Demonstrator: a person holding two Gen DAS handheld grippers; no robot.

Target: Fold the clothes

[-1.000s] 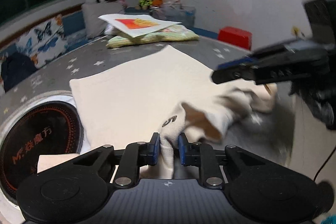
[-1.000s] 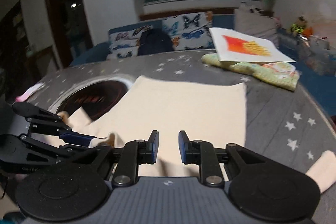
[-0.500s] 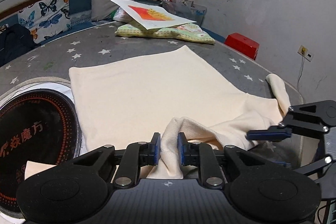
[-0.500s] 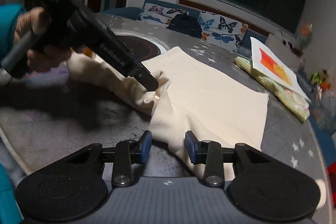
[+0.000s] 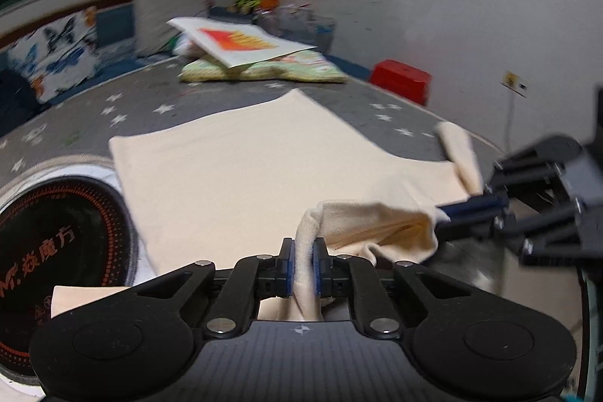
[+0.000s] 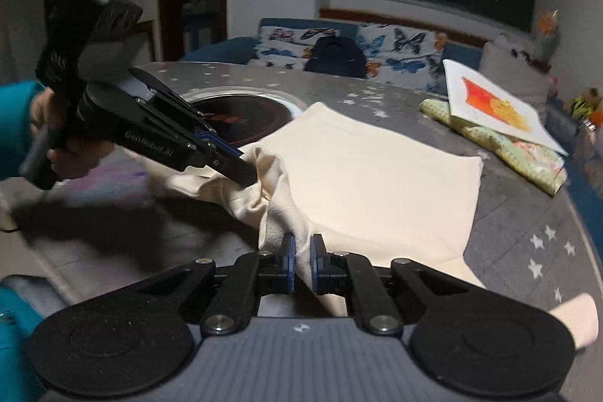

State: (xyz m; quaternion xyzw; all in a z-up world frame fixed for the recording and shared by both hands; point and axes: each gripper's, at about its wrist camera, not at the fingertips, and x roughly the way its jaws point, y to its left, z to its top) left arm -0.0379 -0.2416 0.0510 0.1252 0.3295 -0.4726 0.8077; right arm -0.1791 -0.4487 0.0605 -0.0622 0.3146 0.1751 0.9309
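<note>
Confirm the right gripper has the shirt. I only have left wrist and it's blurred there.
Observer: Yes. In right wrist, the right gripper is shut on a fold of the shirt.
Operator: How does the left one look from that side?
Observer: The left gripper has its tips buried in a bunched ridge of shirt, beside the right's fold.
Operator: Who's holding it?
Observer: A hand with a teal sleeve grips its handle, at the left of that view.

Left tool [image 5: 304, 260] and right tool [image 6: 300, 262] both clamped
</note>
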